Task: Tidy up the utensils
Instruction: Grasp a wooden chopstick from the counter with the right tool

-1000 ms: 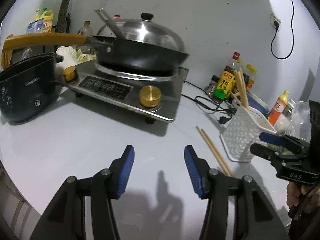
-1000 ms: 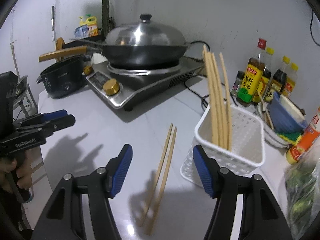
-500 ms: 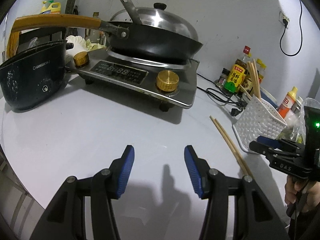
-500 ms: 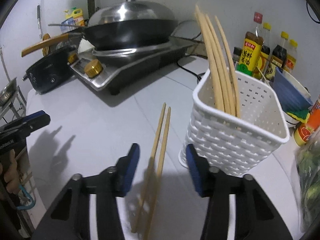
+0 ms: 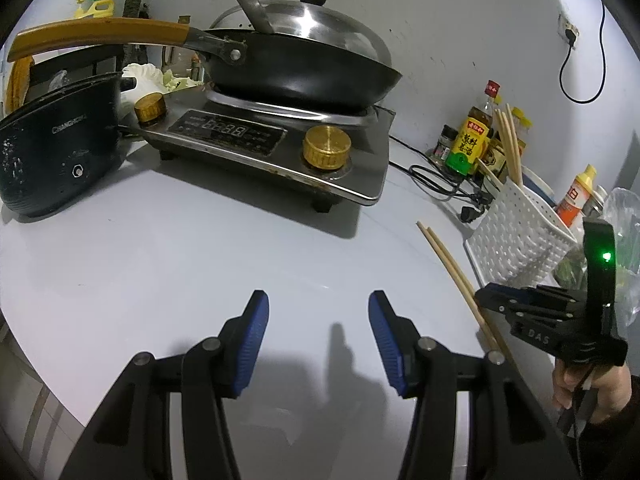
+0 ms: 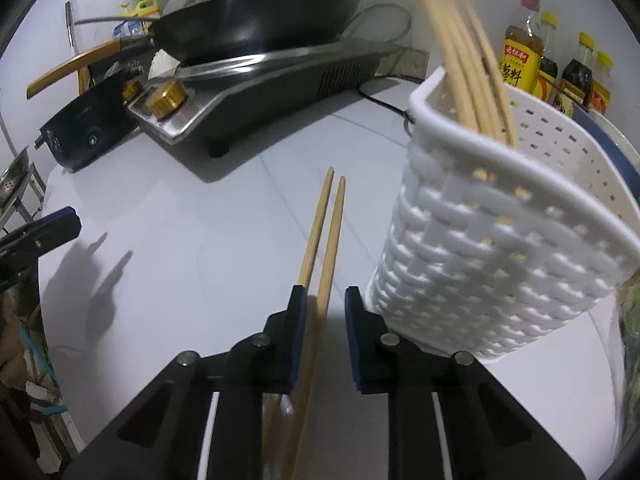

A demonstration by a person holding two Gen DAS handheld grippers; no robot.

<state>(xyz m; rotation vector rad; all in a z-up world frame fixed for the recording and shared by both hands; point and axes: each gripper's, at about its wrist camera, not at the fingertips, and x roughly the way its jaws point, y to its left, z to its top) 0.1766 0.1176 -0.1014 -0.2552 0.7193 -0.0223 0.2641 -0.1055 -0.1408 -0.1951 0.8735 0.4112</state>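
Note:
Two loose wooden chopsticks (image 6: 326, 240) lie side by side on the white counter, just left of a white woven basket (image 6: 480, 264) that holds several more chopsticks (image 6: 460, 48). My right gripper (image 6: 326, 300) is low over the near ends of the loose pair. Its blue jaws are closing with both sticks between them, and a small gap still shows at the right pad. The left wrist view shows the same pair (image 5: 452, 264), the basket (image 5: 516, 236) and the right gripper (image 5: 486, 300) held by a hand. My left gripper (image 5: 316, 308) hovers open over bare counter, holding nothing.
A lidded black wok (image 5: 304, 68) sits on a steel induction cooker (image 5: 280, 140) at the back. A dark electric pot (image 5: 60, 148) stands left. Sauce bottles (image 5: 472, 140), a black cable (image 5: 436, 184) and a bag of greens (image 5: 620, 240) crowd the right, behind the basket.
My right gripper has come down and forward onto the loose chopsticks, and its jaws have narrowed around them. The left gripper keeps the same opening.

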